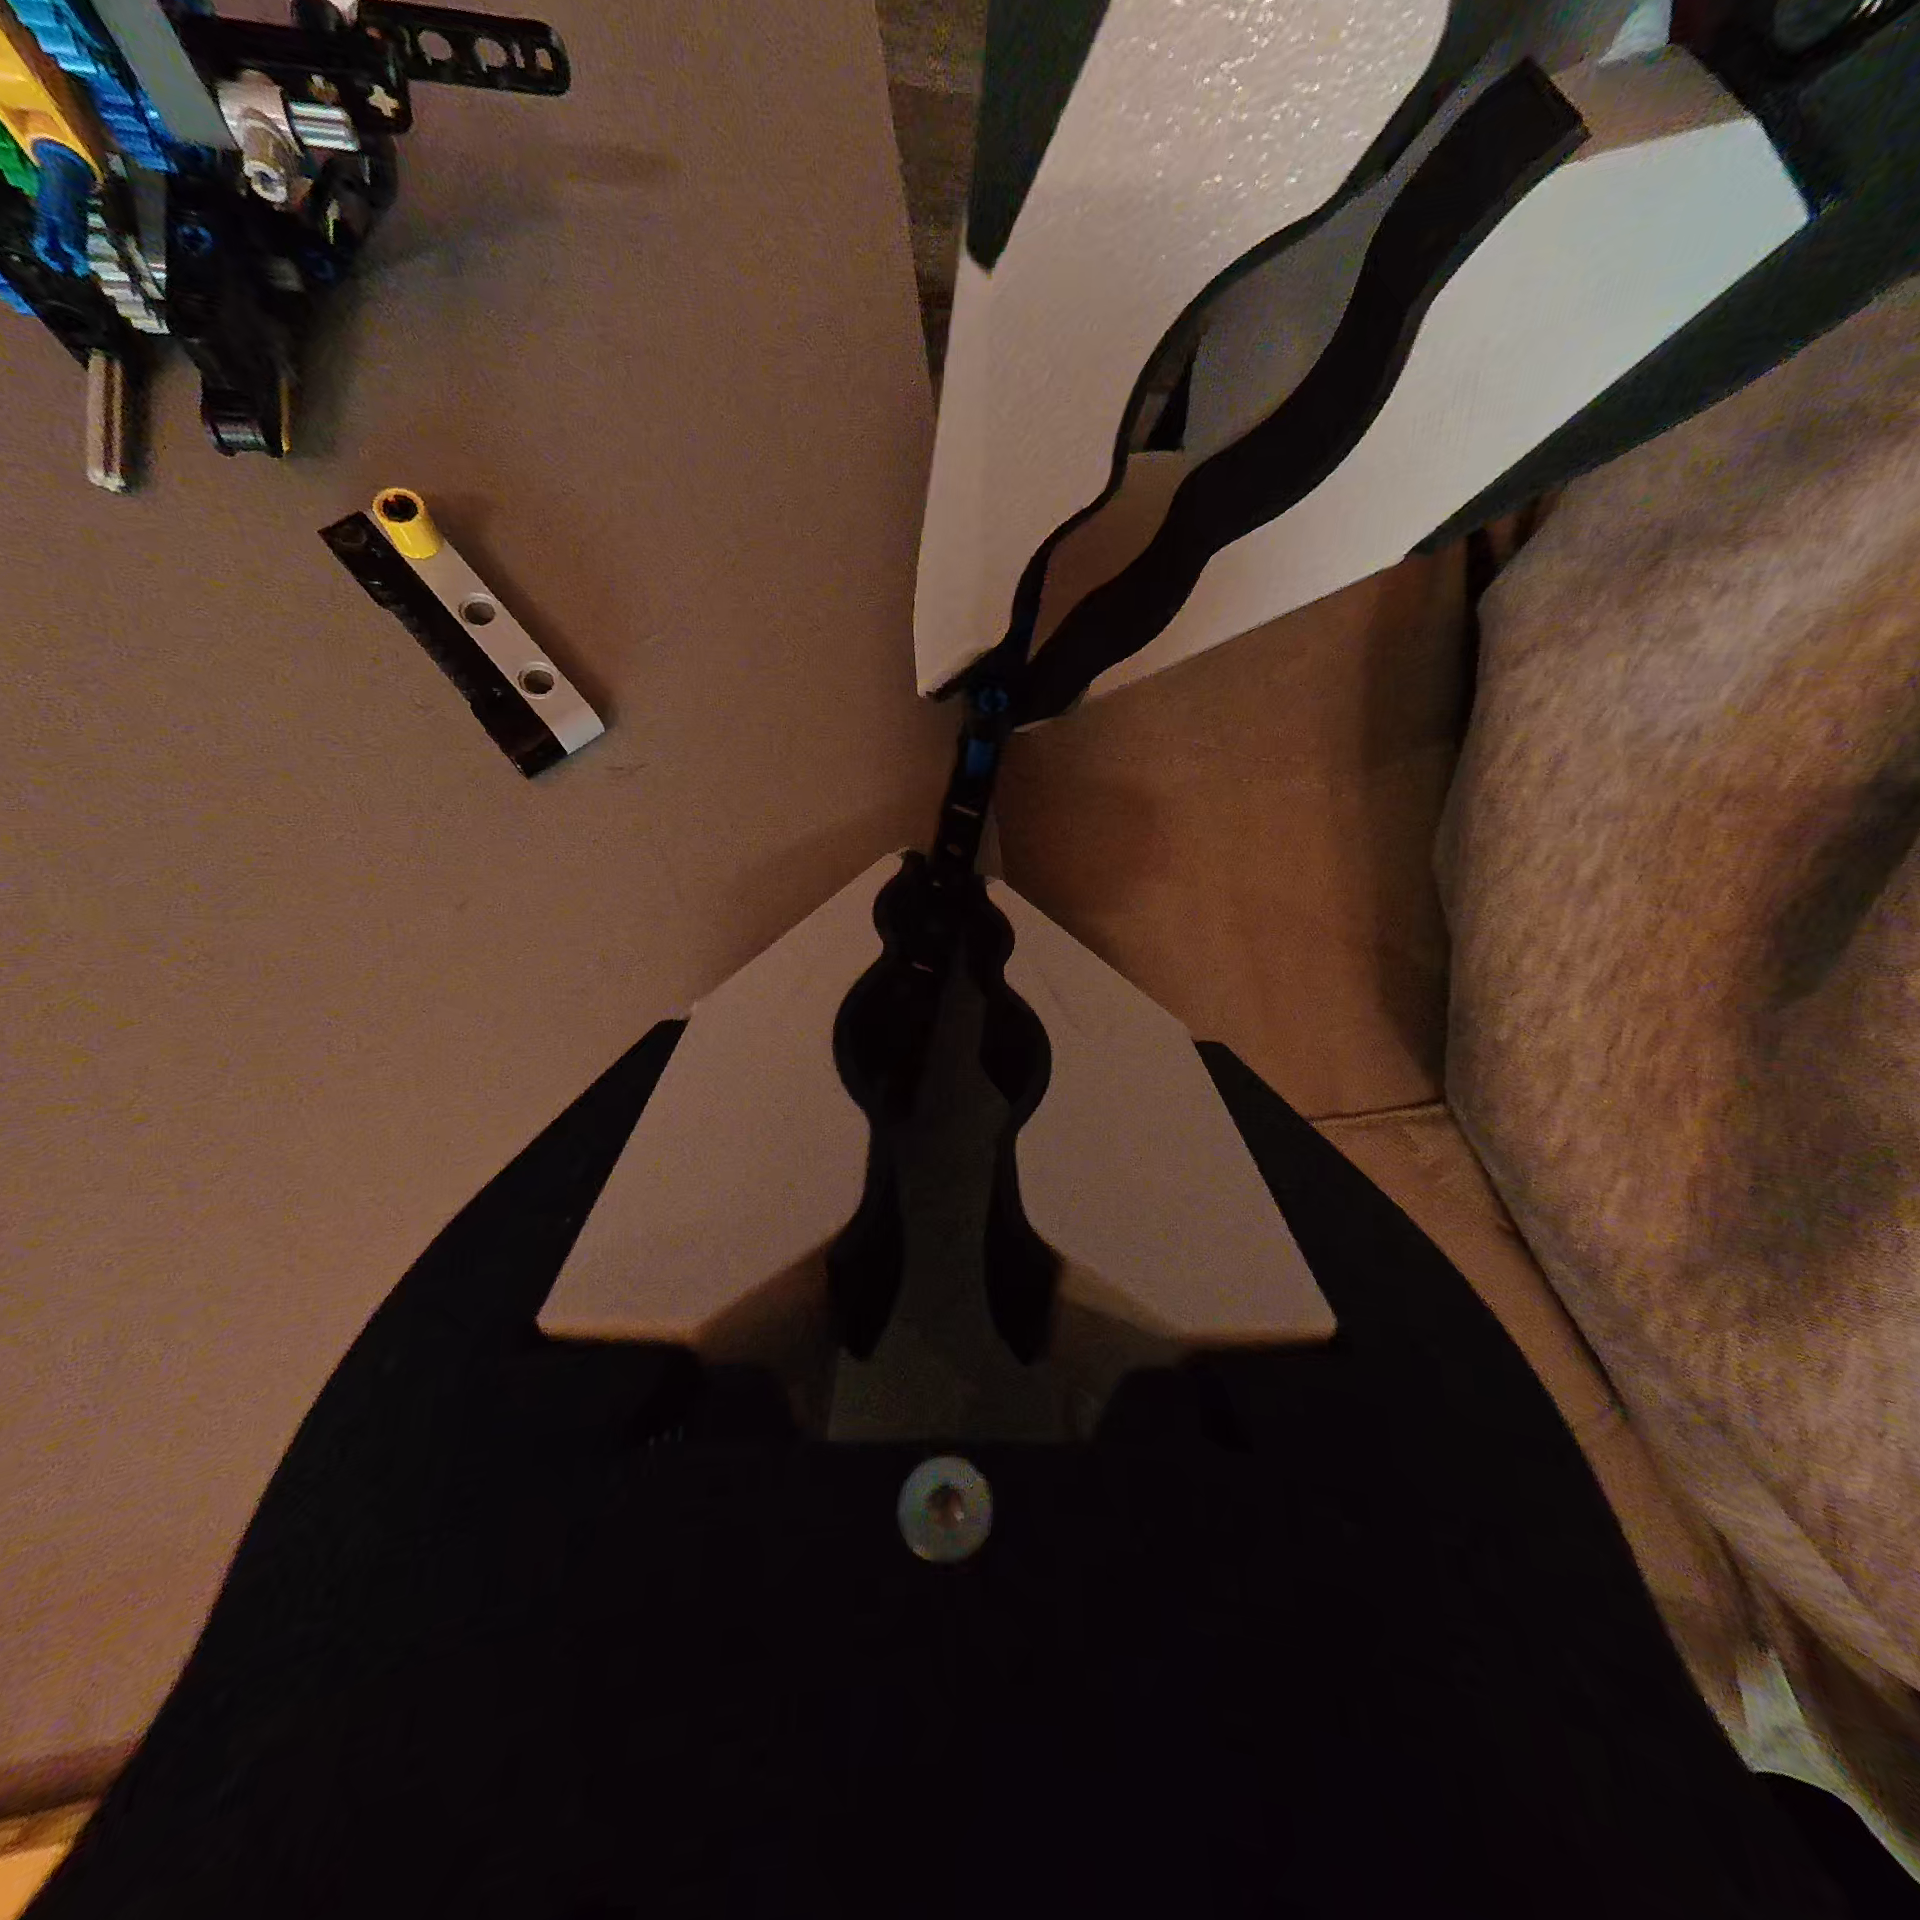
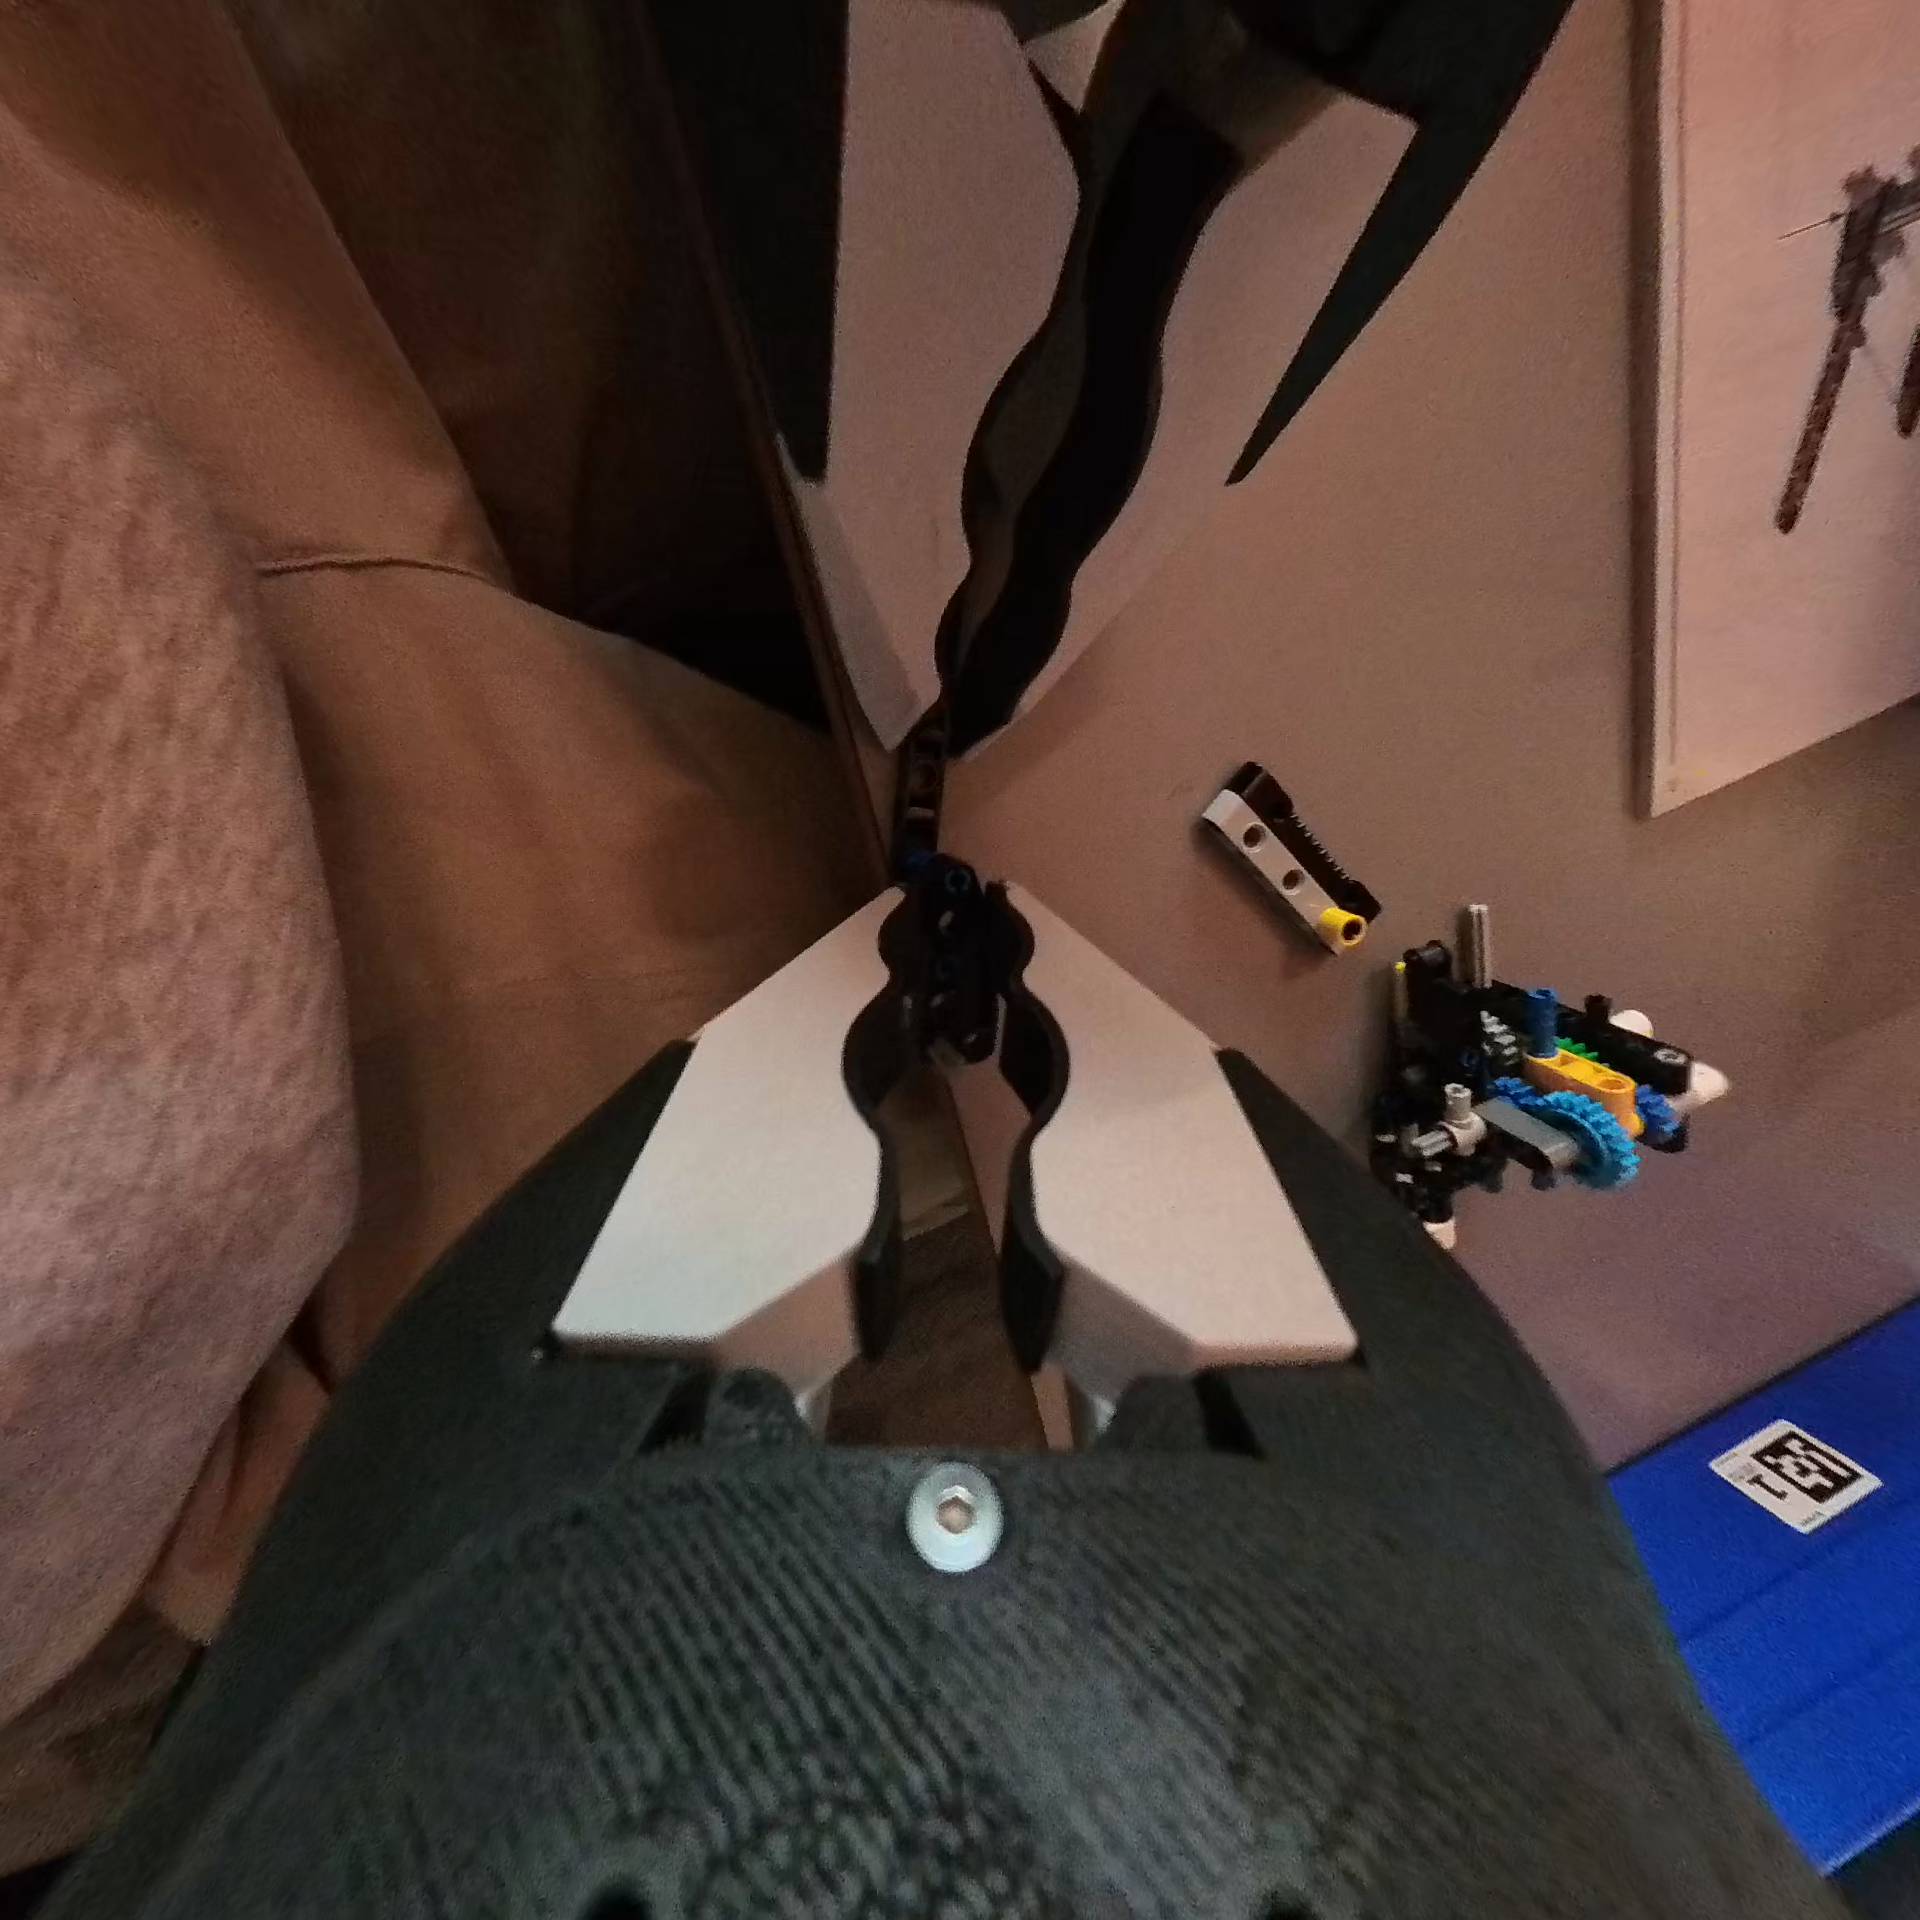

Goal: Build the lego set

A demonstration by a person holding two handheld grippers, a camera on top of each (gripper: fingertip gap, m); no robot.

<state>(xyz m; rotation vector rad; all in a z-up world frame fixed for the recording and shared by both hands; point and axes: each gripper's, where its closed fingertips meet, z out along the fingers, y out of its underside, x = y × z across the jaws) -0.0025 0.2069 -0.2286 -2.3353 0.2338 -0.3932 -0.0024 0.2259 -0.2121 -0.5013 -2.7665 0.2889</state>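
A slim black Technic beam with blue pins [image 1: 974, 774] spans between my two grippers, held in the air. My left gripper [image 1: 945, 883] is shut on its near end. My right gripper [image 1: 1003, 691] faces it from the upper right, shut on the far end. In the right wrist view, my right gripper [image 2: 945, 904] is shut on the black beam [image 2: 948, 961], and the left gripper [image 2: 935, 732] is shut on its other end. A partly built model with blue gears and a yellow-orange beam [image 2: 1538, 1101] lies on the table; it also shows in the left wrist view [image 1: 187, 208].
A small grey beam with a yellow pin beside a black toothed rack [image 1: 468, 634] [image 2: 1294, 878] lies near the model on the tan table [image 1: 312, 987]. A printed sheet [image 2: 1787, 416] and a blue flat item with a white label [image 2: 1787, 1558] lie farther off. A brown cushion and fuzzy blanket [image 2: 156, 831] lie past the table edge.
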